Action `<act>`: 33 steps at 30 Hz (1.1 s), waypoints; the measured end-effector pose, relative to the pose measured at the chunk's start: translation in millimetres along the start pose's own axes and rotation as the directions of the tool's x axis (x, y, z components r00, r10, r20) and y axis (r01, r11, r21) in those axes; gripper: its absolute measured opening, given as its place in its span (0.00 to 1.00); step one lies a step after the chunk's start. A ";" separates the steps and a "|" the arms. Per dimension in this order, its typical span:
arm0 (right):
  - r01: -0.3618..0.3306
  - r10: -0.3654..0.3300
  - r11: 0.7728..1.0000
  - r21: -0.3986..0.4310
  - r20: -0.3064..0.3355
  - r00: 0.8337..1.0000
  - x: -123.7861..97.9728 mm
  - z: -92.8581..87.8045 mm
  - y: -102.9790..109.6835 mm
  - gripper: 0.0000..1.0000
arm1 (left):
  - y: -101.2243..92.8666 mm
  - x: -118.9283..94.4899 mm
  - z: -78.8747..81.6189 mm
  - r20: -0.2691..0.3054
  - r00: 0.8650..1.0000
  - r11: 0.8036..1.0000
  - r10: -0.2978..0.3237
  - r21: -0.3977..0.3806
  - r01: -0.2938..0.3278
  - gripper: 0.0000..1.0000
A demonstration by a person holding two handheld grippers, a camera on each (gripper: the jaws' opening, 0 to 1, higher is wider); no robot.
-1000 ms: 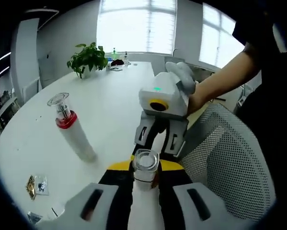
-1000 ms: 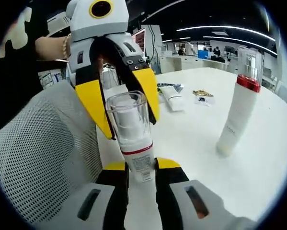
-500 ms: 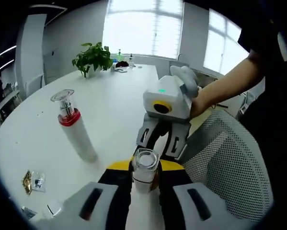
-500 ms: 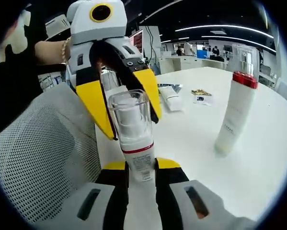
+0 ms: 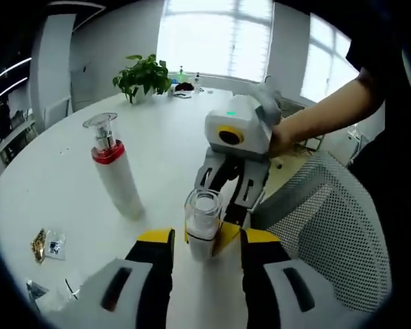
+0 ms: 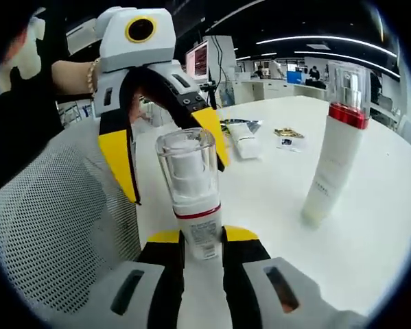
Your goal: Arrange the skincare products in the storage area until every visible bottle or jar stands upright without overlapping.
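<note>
pump bottle [image 6: 191, 199] stands clamped low in the right hand-held gripper [image 6: 204, 241] to steady it; left hand-held gripper [image 5: 205, 241] spread open around its cap

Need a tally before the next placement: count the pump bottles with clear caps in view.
2. The small bottle is clamped in the right gripper; the red-collared bottle stands upright on the white table. Others may be out of frame.

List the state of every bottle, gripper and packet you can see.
Clear-capped bottle: upright, clamped.
Right hand-held gripper: shut on that bottle.
Left hand-held gripper: open, astride it.
Red-collared pump bottle: standing alone on the table.
White tube: lying flat.
Sachets: lying flat.
</note>
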State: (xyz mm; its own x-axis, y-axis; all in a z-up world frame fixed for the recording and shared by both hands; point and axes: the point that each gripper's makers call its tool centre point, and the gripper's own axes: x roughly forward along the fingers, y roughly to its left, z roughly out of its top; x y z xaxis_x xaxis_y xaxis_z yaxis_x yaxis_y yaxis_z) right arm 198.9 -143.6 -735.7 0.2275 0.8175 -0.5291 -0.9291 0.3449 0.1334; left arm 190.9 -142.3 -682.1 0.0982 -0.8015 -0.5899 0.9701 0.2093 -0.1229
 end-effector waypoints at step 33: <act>-0.025 0.025 1.000 -0.007 0.005 1.000 -2.9 14.0 -68.6 0.20 | 23.4 -40.4 -53.3 -0.028 0.984 0.941 0.177 -0.288 -0.178 0.58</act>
State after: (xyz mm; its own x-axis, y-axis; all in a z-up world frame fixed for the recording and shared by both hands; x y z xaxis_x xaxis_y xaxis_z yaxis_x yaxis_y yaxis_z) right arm 266.1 -163.1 -731.6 0.2055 0.8283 -0.5212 -0.9365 0.3211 0.1411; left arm 197.8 -75.1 -703.7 0.2626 -0.7359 -0.6241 0.8315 0.5007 -0.2407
